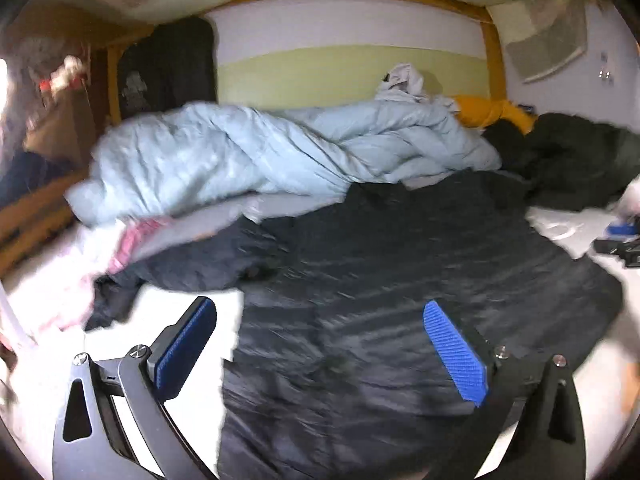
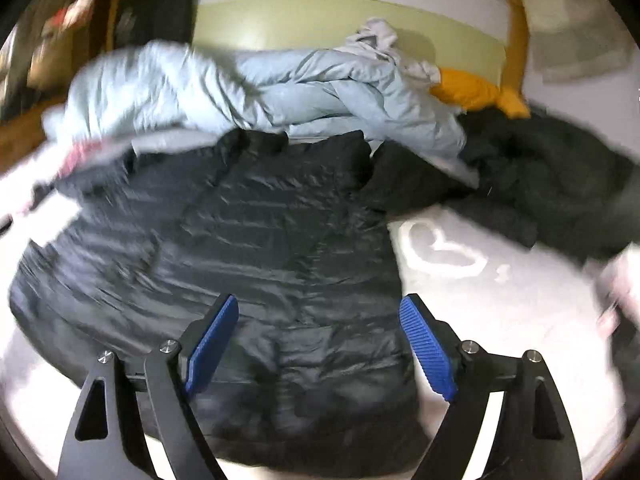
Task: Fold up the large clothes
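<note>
A large black quilted puffer jacket (image 1: pixel 380 280) lies spread flat on the white bed, its hem towards me; the right wrist view shows the jacket (image 2: pixel 248 240) with collar at the far end. My left gripper (image 1: pixel 320 312) hangs open above the jacket's near left part, blue pads wide apart, nothing between them. My right gripper (image 2: pixel 318 312) is open over the jacket's near hem by its right edge, with nothing between the pads. Both views are blurred.
A light blue duvet (image 1: pixel 248 156) is heaped across the far side of the bed. Behind it lie a white garment (image 1: pixel 400 80) and an orange one (image 1: pixel 492 114). A dark garment pile (image 2: pixel 552 184) sits at the right, pink cloth (image 1: pixel 132 240) at the left.
</note>
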